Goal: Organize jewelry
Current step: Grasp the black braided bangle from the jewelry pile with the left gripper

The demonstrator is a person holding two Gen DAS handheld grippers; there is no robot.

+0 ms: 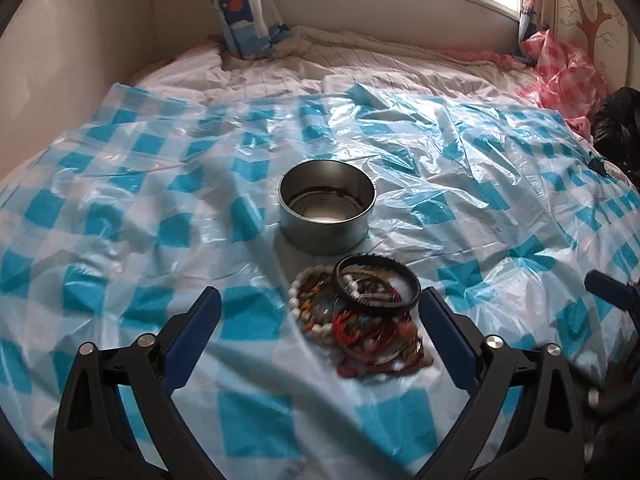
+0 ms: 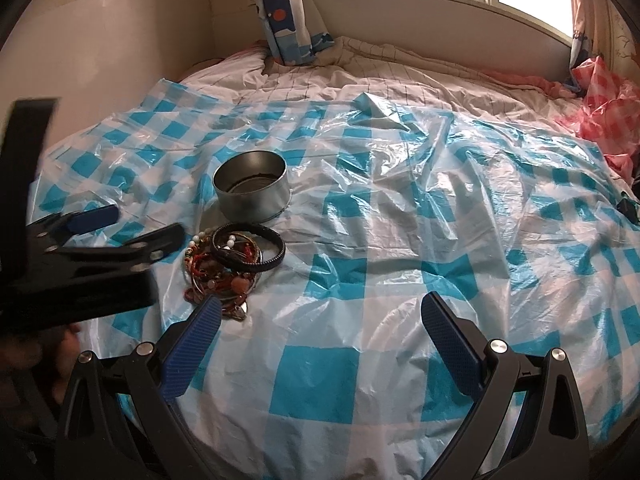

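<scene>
A pile of jewelry [image 1: 360, 320] lies on the blue-checked plastic sheet [image 1: 160, 208]: beaded bracelets, red cords and a black ribbed bangle [image 1: 376, 282] on top. A round metal tin [image 1: 327, 208] stands open just behind the pile. My left gripper [image 1: 320, 312] is open, its blue pads either side of the pile, a little above it. In the right wrist view the pile [image 2: 228, 268] and tin [image 2: 251, 190] are at the left. My right gripper [image 2: 320, 320] is open and empty over the sheet, right of the pile. The left gripper [image 2: 136, 228] shows there too.
The sheet covers a bed with a white quilt [image 1: 320, 64]. A blue patterned curtain [image 1: 240, 8] hangs at the back wall under a window. A pink-checked plastic bag [image 1: 564, 68] and a black object [image 1: 616, 120] lie at the right edge.
</scene>
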